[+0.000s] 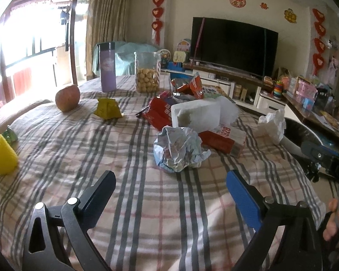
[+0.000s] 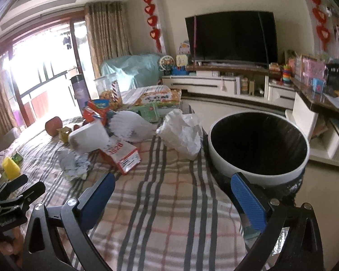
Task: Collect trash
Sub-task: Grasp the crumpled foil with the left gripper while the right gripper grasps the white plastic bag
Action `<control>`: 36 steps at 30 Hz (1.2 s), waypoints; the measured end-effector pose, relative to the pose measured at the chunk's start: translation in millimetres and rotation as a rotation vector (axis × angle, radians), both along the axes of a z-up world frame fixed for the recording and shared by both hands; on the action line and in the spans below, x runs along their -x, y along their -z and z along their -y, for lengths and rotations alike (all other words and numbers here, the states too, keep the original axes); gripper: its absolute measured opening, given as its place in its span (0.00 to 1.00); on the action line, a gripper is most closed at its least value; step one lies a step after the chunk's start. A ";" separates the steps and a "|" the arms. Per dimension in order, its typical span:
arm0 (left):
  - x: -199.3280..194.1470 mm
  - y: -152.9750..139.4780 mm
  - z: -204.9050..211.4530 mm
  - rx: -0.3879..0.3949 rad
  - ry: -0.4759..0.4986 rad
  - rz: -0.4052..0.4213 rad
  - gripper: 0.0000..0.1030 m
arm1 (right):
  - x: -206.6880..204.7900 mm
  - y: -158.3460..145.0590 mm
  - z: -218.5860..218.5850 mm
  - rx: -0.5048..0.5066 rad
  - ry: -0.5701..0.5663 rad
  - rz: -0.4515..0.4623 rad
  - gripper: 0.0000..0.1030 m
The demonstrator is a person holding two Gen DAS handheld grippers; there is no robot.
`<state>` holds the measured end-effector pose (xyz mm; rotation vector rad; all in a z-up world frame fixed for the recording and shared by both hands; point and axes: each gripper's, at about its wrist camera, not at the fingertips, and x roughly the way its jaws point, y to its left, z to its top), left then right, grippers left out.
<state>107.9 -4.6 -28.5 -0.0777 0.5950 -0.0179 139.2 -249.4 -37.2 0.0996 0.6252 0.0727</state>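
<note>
Seen from the left wrist: left gripper point(image 1: 170, 181) spread wide and empty above the plaid tablecloth point(image 1: 147, 214), pointed at a crumpled foil ball point(image 1: 178, 148) at frame centre, close ahead of the fingertips. Behind it, touching or nearly so, a red carton point(image 1: 223, 139), a white foam block point(image 1: 195, 115) and red snack wrappers point(image 1: 158, 113); a crumpled white paper point(image 1: 273, 124) at right, beside the dark rim of the trash bin point(image 1: 305, 133). Apple point(image 1: 67, 98), yellow packet point(image 1: 108, 108), purple bottle point(image 1: 108, 66) and cookie jar point(image 1: 147, 72) toward the upper left and centre, likely not trash and easily swept up by mistake. Yellow block point(image 1: 2, 155) at far left. Seen from the right wrist: right gripper point(image 2: 173, 186) likewise wide open, holding nothing, low over the cloth at lower centre. Trash bin point(image 2: 258, 144) at right, mouth open and black-lined, appearing to sit at the table's edge; white paper point(image 2: 183, 131) just left of it, the pile farther left. Risks, as judged: a closing grip snagging the soft cloth and dragging the heap; the light foil ball slipping or springing out; a careless swing knocking the bin off the edge; the two grippers crossing paths, the left one's mount point(image 2: 13, 194) already at lower left.
</note>
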 end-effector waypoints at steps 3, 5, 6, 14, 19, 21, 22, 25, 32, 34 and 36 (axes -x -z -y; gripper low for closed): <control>-13.8 3.2 0.7 0.009 -0.009 -0.024 0.94 | -14.9 2.5 3.4 -0.004 -0.005 -0.027 0.99; -26.7 5.7 -0.4 0.016 -0.015 -0.044 0.93 | -23.6 4.3 4.8 -0.010 -0.012 -0.042 0.99; -32.1 6.7 -0.6 0.017 -0.017 -0.052 0.93 | -27.7 5.3 5.5 -0.011 -0.014 -0.047 0.99; -62.5 9.0 -2.1 0.041 -0.018 -0.084 0.93 | -59.9 7.0 14.4 -0.010 -0.013 -0.088 0.98; -79.5 12.7 -0.2 0.046 -0.002 -0.103 0.86 | -79.4 6.5 15.9 0.007 -0.013 -0.100 0.95; -86.9 15.2 0.9 0.051 0.011 -0.118 0.79 | -86.7 8.9 16.0 0.006 -0.017 -0.114 0.87; -89.1 16.8 0.9 0.055 0.019 -0.126 0.72 | -90.1 11.4 15.7 0.004 -0.021 -0.125 0.78; -96.3 23.3 0.7 0.080 0.051 -0.166 0.48 | -97.8 18.7 16.1 -0.013 -0.039 -0.162 0.44; -90.5 22.6 -9.6 0.123 0.076 -0.162 0.34 | -87.6 22.3 14.1 -0.081 -0.077 -0.173 0.29; -85.7 22.1 -9.9 0.122 0.075 -0.162 0.32 | -78.3 19.2 14.0 -0.093 -0.083 -0.164 0.29; -80.3 22.0 -10.1 0.133 0.076 -0.160 0.25 | -70.4 16.4 13.4 -0.106 -0.086 -0.159 0.29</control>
